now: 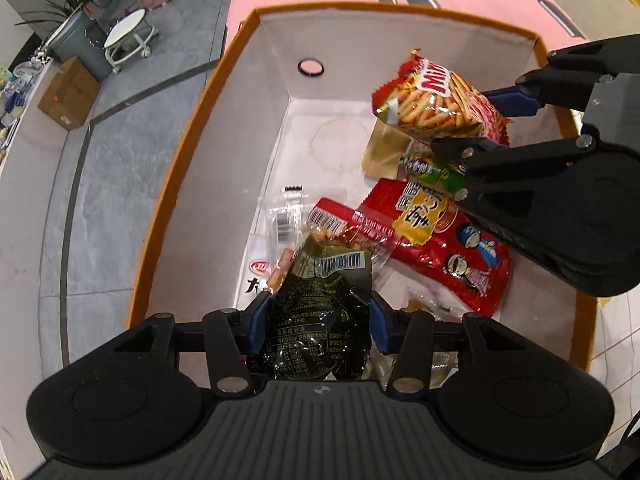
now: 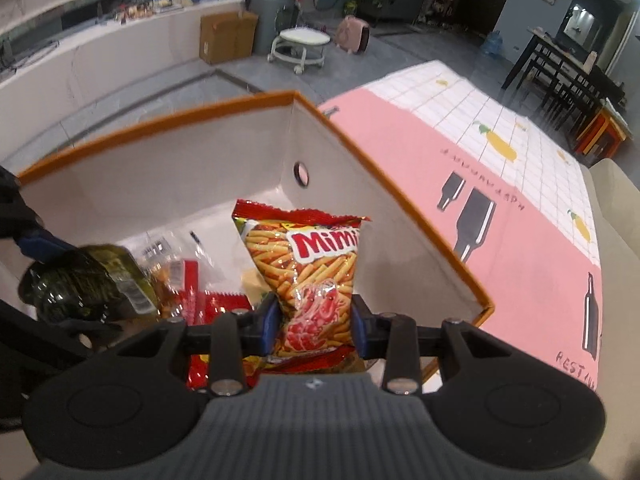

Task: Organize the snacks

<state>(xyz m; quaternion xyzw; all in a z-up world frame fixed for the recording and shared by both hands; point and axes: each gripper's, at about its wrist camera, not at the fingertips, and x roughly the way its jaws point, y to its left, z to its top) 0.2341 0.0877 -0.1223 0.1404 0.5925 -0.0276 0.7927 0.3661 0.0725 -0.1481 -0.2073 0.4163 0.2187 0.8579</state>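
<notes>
Both grippers over the orange-rimmed box (image 1: 188,168). Left gripper (image 1: 316,320) — fingers either side of the dark green packet (image 1: 320,312), contact unclear, cannot tell if pinching. Right gripper (image 2: 314,330) fingers pinch the Mimi bag (image 2: 308,272). Risk: both above the packet pile — collision, or the green packet slipping early.

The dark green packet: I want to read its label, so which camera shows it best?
The left wrist view. There the dark green packet sits close and sharp between the left gripper fingers, its barcode and printed back facing the camera. The right wrist view shows it only at the left edge, blurred and partly hidden.
</notes>
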